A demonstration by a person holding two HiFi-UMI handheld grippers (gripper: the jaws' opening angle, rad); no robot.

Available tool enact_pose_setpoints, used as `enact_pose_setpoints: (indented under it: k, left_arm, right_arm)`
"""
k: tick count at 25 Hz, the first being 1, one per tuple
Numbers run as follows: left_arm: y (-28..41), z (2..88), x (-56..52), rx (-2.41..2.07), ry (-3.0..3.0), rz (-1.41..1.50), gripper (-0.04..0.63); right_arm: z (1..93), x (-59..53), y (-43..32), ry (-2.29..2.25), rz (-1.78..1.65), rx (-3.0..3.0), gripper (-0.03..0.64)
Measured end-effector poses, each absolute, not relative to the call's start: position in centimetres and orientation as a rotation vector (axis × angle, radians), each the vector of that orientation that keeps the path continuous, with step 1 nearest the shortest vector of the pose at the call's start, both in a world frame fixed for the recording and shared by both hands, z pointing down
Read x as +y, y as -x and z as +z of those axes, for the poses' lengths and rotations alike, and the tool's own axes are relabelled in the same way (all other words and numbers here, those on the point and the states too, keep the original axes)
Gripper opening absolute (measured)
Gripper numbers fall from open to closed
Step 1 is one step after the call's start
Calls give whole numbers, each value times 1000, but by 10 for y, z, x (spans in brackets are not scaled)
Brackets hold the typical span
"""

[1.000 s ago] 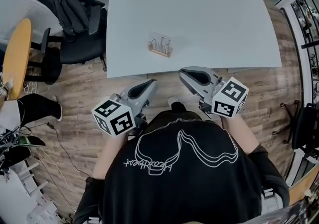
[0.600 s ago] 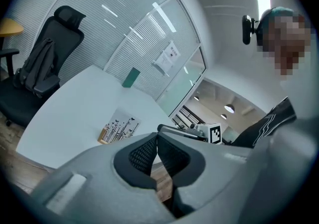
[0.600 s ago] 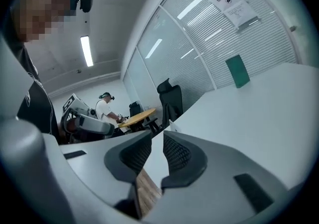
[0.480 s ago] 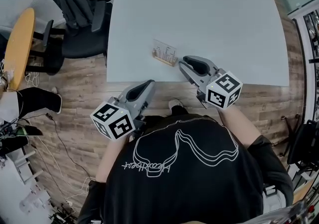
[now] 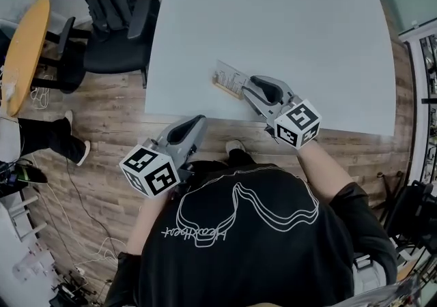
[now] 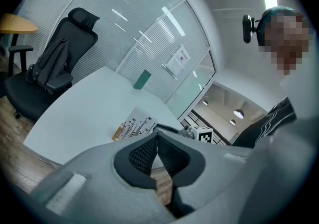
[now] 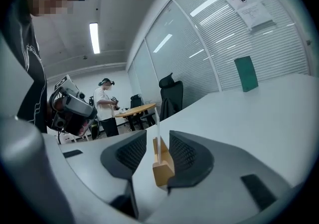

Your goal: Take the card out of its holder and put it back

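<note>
Head camera looks down; all views share table (image 5: 287, 19).

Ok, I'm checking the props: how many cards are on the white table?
1: the white printed card stands in a light wooden holder near the white table's front edge. A green upright panel farther back might be another.

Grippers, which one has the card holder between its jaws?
The right gripper: its just-opened jaws flank the wooden card holder; the left gripper is shut and empty.
</note>
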State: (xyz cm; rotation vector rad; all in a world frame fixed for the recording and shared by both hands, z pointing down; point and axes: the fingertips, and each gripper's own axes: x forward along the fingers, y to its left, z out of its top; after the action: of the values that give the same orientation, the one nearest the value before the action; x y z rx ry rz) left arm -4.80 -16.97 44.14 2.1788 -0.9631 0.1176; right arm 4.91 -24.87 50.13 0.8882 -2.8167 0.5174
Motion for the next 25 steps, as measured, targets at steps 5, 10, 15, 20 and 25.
enact_pose_setpoints:
  k: [5,10,15,20,25]
  left_arm:
    - [52,440,-166,-1007,-2165,114,14]
    - [67,443,-169,-1074,-2131,93,14]
    - [73,441,-170,-1112,-2109,59,14]
    - [75,439,-162,-1112,-2116,73,14]
    - [78,443,-159,-1118,-2107,80,14]
  right_arm:
    - [505,-252,-41,-838,485,-2819,130]
    - [506,-261,-28,-814,464,-2822,115]
    - [515,-263,-21,-791,465,-2803,91]
    - [517,-264,-15,-791,415,-2784,61]
    - [519,-267,-15,-802,395,-2775,26]
